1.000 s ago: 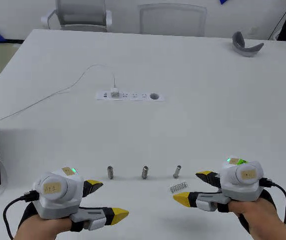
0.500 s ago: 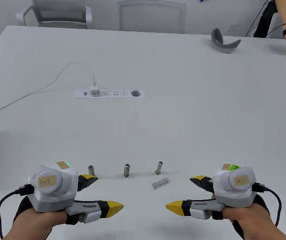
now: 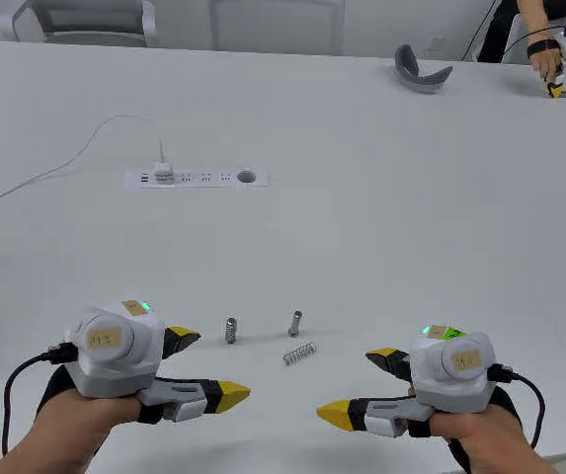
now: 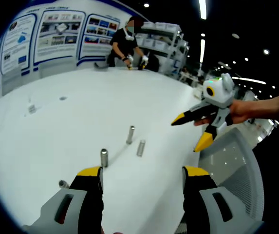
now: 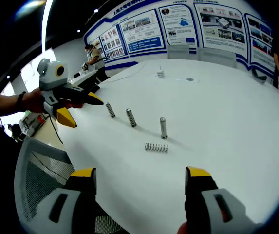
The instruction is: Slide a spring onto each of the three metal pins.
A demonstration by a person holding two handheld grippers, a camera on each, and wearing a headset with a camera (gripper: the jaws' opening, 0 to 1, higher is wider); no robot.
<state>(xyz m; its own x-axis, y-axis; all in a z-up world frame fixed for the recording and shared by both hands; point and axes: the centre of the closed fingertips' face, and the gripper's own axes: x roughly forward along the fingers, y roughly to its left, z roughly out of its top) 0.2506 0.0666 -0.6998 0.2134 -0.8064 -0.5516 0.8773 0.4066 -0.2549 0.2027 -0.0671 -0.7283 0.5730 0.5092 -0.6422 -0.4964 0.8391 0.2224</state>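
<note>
Three short metal pins stand in a row near the table's front edge. Two carry springs (image 5: 110,109) (image 5: 130,117); the right one is a bare pin (image 3: 295,322) (image 5: 163,127). A loose spring (image 3: 300,353) (image 5: 157,146) lies flat just in front of the bare pin. In the head view one sprung pin (image 3: 230,330) shows, and the leftmost sits behind my left gripper (image 3: 215,365) (image 4: 143,171), which is open and empty. My right gripper (image 3: 350,383) (image 5: 140,171) is open, empty, right of the loose spring.
A white power strip (image 3: 196,179) with a plugged cable lies mid-table. A grey curved object (image 3: 421,69) rests at the far right, near another person's hand (image 3: 549,54). A mesh chair (image 5: 42,180) sits at the table's front edge.
The head camera has swung right, so the whole scene sits further left. My left gripper now covers the leftmost pin. My right gripper has drawn slightly back from the loose spring.
</note>
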